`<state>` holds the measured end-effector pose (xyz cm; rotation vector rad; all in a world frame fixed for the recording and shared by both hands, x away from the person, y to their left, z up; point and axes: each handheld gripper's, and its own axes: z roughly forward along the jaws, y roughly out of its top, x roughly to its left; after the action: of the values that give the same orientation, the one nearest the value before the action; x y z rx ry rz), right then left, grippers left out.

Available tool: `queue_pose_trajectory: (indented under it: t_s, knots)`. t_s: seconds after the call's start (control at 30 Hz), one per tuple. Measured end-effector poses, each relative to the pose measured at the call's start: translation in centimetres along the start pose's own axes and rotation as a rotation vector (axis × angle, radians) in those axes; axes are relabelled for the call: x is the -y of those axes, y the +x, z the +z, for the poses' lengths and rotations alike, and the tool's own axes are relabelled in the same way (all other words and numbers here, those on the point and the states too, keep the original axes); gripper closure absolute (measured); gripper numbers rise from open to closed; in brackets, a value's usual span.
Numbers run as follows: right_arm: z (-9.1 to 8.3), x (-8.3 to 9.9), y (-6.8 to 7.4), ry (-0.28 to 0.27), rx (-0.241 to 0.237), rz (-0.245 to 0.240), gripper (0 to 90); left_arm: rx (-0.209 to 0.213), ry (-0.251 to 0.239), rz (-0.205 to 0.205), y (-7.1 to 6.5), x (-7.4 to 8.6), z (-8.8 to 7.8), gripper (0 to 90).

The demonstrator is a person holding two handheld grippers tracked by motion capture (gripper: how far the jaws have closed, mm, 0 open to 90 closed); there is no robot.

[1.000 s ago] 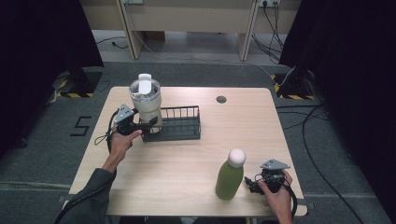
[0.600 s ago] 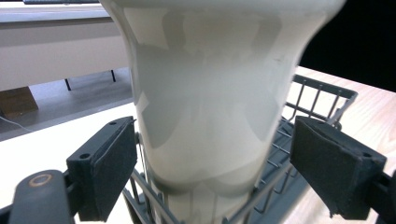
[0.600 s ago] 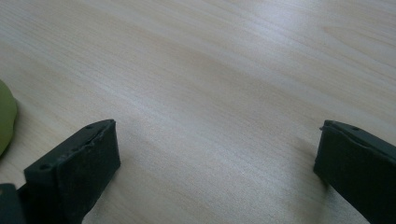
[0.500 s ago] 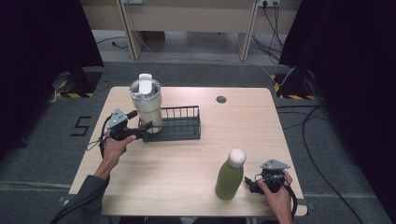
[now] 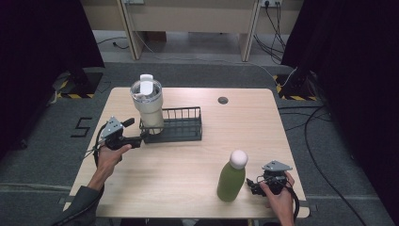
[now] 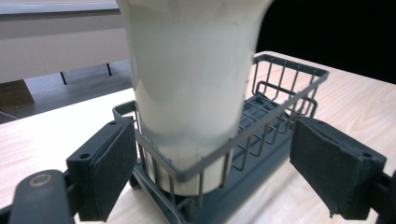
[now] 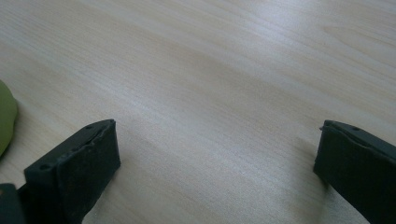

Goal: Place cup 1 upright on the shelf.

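A white tumbler (image 5: 147, 103) with a clear lid stands upright in the left end of a dark wire rack (image 5: 181, 127) on the wooden table (image 5: 188, 160). My left gripper (image 5: 137, 140) is open just left of the rack, level with the table. In the left gripper view the tumbler (image 6: 191, 79) rises close ahead inside the rack (image 6: 261, 121), and the left gripper (image 6: 219, 172) has its jaws spread wide on either side, touching nothing. A green bottle (image 5: 232, 177) with a white cap stands at the front right. My right gripper (image 5: 251, 185) rests open beside it, over bare wood (image 7: 224, 93).
A small dark round grommet (image 5: 223, 100) sits in the table near its back edge. Desk legs and cables (image 5: 277, 19) stand on the floor beyond the table. A sliver of the green bottle (image 7: 5, 121) shows at the left edge of the right gripper view.
My left gripper has let go of the tumbler, drawn back left and down from it, and now stands open. The right gripper and the bottle have not moved.
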<state>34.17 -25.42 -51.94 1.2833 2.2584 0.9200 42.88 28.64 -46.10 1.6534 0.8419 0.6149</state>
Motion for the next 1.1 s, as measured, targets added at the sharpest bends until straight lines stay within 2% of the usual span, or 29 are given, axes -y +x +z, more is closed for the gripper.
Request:
queue_pose_trajectory:
  t_s: [0.17, 0.4, 0.77, 1.1]
  knots:
    - [0.0, 0.0, 0.0, 0.000, 0.001, -0.001, 0.2, 0.017, 0.013, -0.021, -0.5, 0.4, -0.8, 14.6]
    - [0.0, 0.0, 0.0, 0.001, 0.000, 0.000, 0.2, 0.039, 0.038, -0.022, -1.4, 1.0, -1.9, 14.6]
    - [0.0, 0.0, 0.0, 0.001, 0.000, -0.001, 0.3, 0.049, 0.053, -0.054, -2.2, 2.6, -3.5, 14.6]
    - [0.0, 0.0, 0.0, 0.001, 0.000, -0.001, 0.3, 0.054, 0.073, -0.036, -2.8, 3.7, -4.2, 14.7]
